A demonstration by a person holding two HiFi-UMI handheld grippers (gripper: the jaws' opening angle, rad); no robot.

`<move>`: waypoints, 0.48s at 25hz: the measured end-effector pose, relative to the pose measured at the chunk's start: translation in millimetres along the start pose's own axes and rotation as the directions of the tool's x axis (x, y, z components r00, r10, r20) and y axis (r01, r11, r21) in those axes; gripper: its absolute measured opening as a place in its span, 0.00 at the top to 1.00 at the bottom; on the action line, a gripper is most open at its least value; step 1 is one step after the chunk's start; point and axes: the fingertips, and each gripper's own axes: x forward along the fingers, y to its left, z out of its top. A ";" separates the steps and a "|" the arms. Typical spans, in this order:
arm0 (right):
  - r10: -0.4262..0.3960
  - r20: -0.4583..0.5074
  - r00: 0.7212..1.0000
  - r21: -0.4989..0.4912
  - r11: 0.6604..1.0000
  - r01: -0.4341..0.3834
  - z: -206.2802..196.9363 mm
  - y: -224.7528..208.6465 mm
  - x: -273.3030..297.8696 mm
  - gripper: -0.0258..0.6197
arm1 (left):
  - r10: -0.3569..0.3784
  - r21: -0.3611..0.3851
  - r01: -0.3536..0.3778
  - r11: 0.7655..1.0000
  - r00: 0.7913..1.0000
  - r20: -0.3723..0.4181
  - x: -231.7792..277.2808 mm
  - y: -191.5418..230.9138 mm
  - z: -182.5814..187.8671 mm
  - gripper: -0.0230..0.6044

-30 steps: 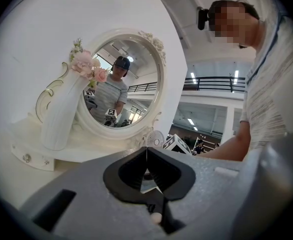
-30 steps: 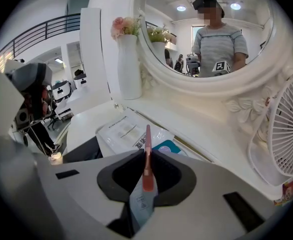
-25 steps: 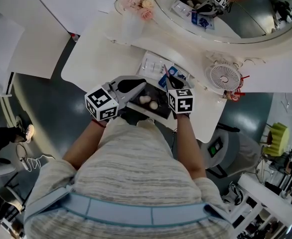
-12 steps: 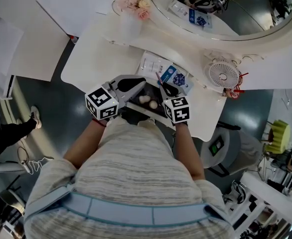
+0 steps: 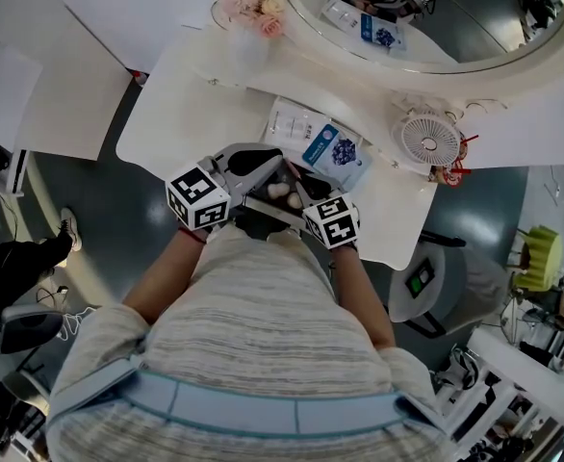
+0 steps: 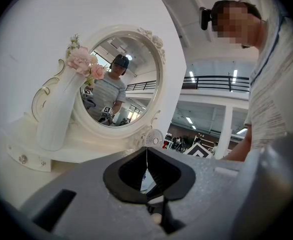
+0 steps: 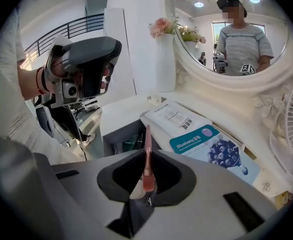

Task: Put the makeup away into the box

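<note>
While the right gripper [image 7: 146, 159] has its jaws closed on a thin pink stick [image 7: 147, 136], the left gripper [image 6: 146, 156] has its jaws pressed together at the tips with nothing visible between them.

Right side: the stick is clamped near its lower end. The rest stands out past the jaw tips toward the dark box [image 7: 117, 140]. Contact between stick and box cannot be judged.

Left side: this gripper is level and aimed at the mirror [image 6: 119, 79], just left of the box. A hand [image 7: 56, 66] wraps its grip.

Box: it sits at the desk's near edge, between the two grippers, and is open on top. Two pale round sponges [image 5: 279, 191] lie inside.

Desk [image 5: 186, 114], beyond the box:
- A blueberry packet [image 7: 214, 146] lies flat toward the mirror.
- A white packet [image 7: 174, 116] lies just beside it, on its left, with their edges touching or overlapping.
- A small white fan [image 5: 429, 144] stands toward the desk's right end, under the mirror's rim.
- A tall white vase [image 7: 165, 59] with pink flowers stands at the mirror's left side, near the desk's far edge.
</note>
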 end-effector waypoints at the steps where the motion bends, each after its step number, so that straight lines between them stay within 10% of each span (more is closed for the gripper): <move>1: 0.006 -0.007 1.000 -0.004 1.000 -0.006 -1.5 1.7 1.3 0.88 | 0.000 0.001 0.000 1.000 1.000 -0.001 0.4 0.1 0.0 0.94; 12: 0.025 -0.078 0.997 -0.035 0.999 -0.028 -17.4 6.8 13.1 0.88 | -0.004 -0.002 0.004 1.000 1.000 -0.006 1.4 -1.1 -2.4 0.94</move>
